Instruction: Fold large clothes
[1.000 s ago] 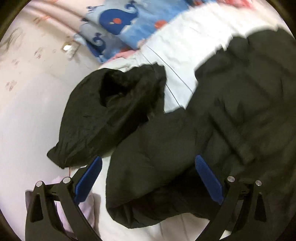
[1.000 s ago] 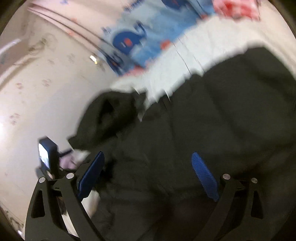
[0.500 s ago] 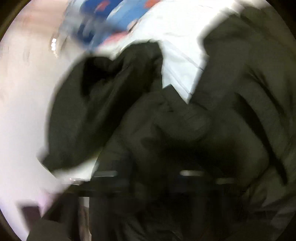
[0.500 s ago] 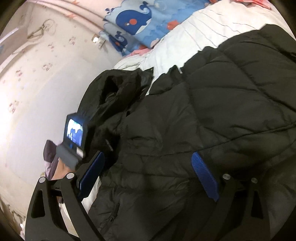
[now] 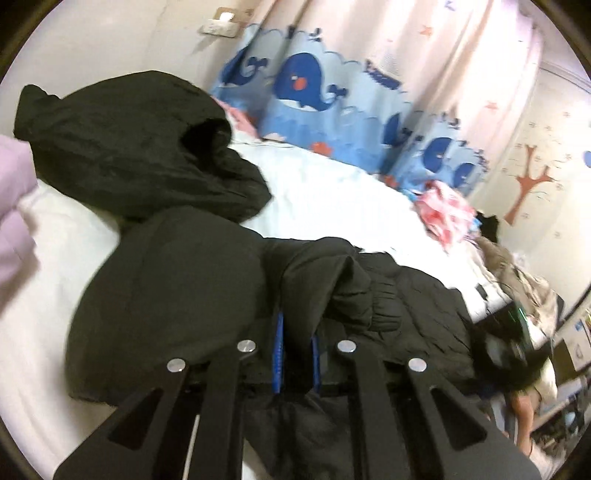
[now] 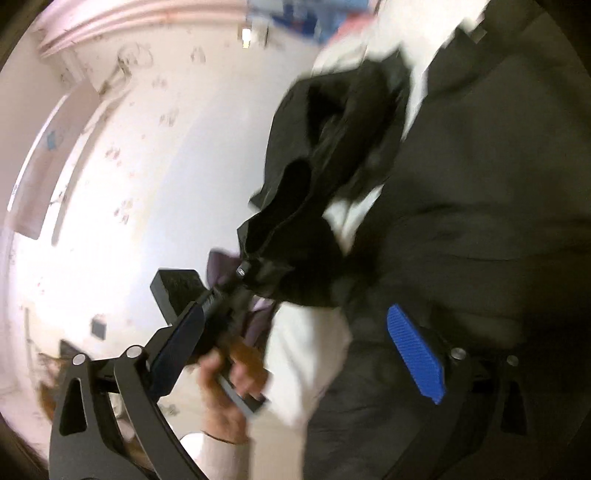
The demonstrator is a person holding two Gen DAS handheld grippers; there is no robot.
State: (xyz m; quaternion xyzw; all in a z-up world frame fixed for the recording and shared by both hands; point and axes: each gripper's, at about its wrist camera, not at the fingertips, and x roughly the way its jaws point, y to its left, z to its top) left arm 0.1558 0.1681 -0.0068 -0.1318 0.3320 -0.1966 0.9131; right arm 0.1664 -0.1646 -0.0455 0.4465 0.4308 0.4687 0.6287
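While the black coat (image 5: pixel 177 295) lies on the white bed (image 5: pixel 332 199), the left gripper (image 5: pixel 295 354) pinches a fold at six o'clock. The right gripper (image 6: pixel 295 350) has its fingers wide, holding nothing.

Left gripper (image 5: pixel 295 354): fingers (image 5: pixel 277 354) closed on a raised fold of black fabric; blue pads nearly together, fabric pinched between them.
Black jacket (image 5: pixel 177 295): quilted, lies across the bed; the pinched fold stands up above the fingers.
Hood (image 5: pixel 122 147): black, bunched, rests on the bed beyond the jacket body, opening facing right.
Bed (image 5: pixel 332 195): white cover, bare area beyond the jacket.
Lilac fabric (image 5: pixel 13 192): at the left edge, beside the hood.
Pink-red cloth (image 5: pixel 447 214): crumpled, at the bed's far right.
Whale-print curtain (image 5: pixel 325 99): blue lower band, hangs behind the bed.
Wall socket (image 5: pixel 221 26): upper left, on the wall.
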